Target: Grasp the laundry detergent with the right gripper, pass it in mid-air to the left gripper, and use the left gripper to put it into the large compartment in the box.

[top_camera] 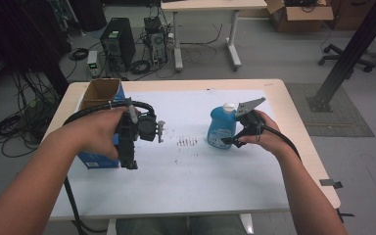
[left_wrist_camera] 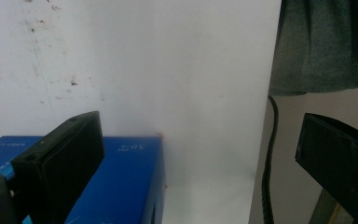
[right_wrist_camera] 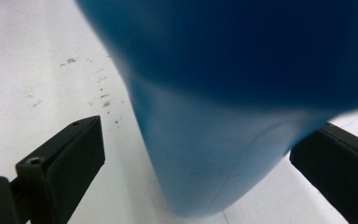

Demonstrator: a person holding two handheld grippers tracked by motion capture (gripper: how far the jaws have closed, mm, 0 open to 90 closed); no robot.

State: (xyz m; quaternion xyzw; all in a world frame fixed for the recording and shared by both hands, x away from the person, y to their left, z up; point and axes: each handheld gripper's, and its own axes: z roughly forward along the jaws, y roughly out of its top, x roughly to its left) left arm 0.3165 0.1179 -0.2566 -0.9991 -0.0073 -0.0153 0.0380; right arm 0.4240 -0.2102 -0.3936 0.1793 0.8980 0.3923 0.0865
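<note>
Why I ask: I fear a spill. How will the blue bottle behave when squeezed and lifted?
The blue bottle looks like smooth plastic, so it may slip or flex between the right tongs, whose jaws stand open around its base. Tall and narrow with a white cap, it could tip if nudged high.

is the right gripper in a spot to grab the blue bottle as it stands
Probably yes. The right gripper is open, and in its own view the bottle sits between the jaws with gaps on both sides and nothing in the way.
</note>
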